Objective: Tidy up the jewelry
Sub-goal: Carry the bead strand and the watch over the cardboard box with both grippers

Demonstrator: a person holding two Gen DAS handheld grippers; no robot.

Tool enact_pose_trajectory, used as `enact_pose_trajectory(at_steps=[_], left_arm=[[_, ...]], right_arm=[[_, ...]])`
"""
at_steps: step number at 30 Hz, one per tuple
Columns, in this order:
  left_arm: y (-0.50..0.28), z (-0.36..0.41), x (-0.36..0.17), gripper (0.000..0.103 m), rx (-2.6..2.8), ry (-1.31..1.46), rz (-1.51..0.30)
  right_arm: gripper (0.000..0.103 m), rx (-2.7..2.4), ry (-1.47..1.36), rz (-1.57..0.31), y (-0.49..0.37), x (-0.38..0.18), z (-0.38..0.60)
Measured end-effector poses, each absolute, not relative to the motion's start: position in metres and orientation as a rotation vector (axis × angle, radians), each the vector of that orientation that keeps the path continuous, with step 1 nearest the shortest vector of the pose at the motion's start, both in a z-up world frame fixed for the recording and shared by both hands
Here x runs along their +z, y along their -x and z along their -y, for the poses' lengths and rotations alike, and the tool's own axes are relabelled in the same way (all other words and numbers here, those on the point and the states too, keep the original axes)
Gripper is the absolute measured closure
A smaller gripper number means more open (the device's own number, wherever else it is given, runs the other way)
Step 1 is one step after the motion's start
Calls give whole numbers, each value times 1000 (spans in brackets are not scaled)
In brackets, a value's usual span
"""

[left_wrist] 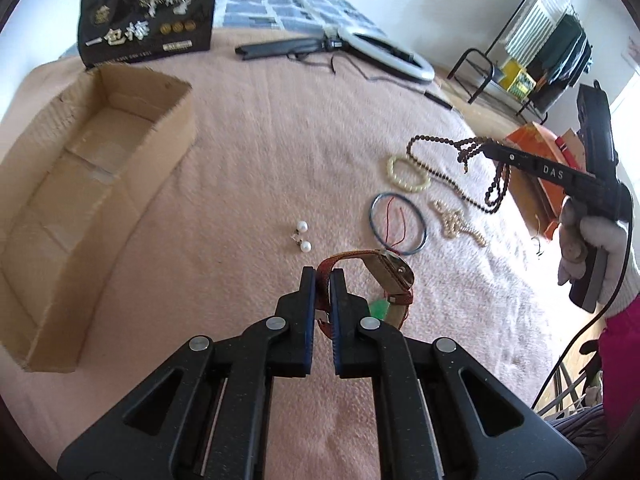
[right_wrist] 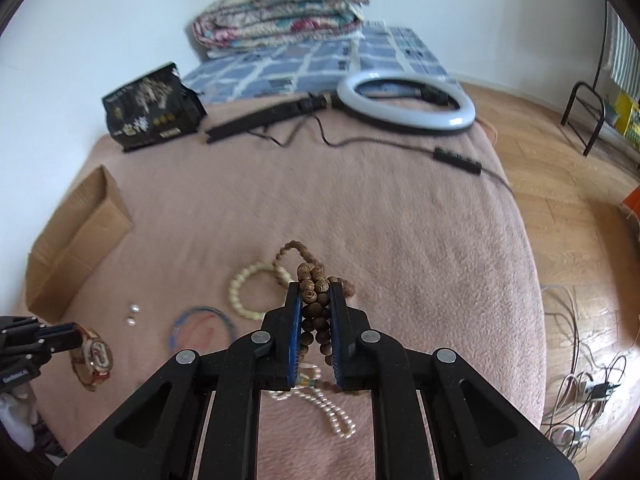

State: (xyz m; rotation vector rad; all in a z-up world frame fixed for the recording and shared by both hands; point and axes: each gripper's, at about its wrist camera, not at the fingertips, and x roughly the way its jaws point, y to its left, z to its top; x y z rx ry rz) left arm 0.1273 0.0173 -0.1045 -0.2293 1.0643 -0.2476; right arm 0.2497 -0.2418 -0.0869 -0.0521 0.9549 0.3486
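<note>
My left gripper (left_wrist: 323,276) is shut on the red-brown strap of a wristwatch (left_wrist: 394,274), which hangs off the pink blanket; the same watch (right_wrist: 96,354) shows at the left of the right wrist view. My right gripper (right_wrist: 315,294) is shut on a bunched strand of brown wooden beads (right_wrist: 314,304), and that bead necklace (left_wrist: 460,152) dangles from it in the left wrist view. On the blanket lie a cream bead bracelet (left_wrist: 408,172), a blue bangle (left_wrist: 398,224), a small pearl strand (left_wrist: 456,222) and two pearl earrings (left_wrist: 303,236).
An open cardboard box (left_wrist: 36,248) sits at the left on the bed. A black printed bag (left_wrist: 148,20), a ring light (right_wrist: 404,102) with its cable, and folded quilts (right_wrist: 280,8) lie at the back. Wooden floor and loose cables (right_wrist: 580,384) are to the right.
</note>
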Motion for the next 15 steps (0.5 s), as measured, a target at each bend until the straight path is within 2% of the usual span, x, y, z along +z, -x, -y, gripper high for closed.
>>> enact_pose_trajectory(at_steps=[15], left_arm=[[-102,-94,-28,98,-181,286,-866]], right_arm=[[92,459,-18,-751,-200,7,186]])
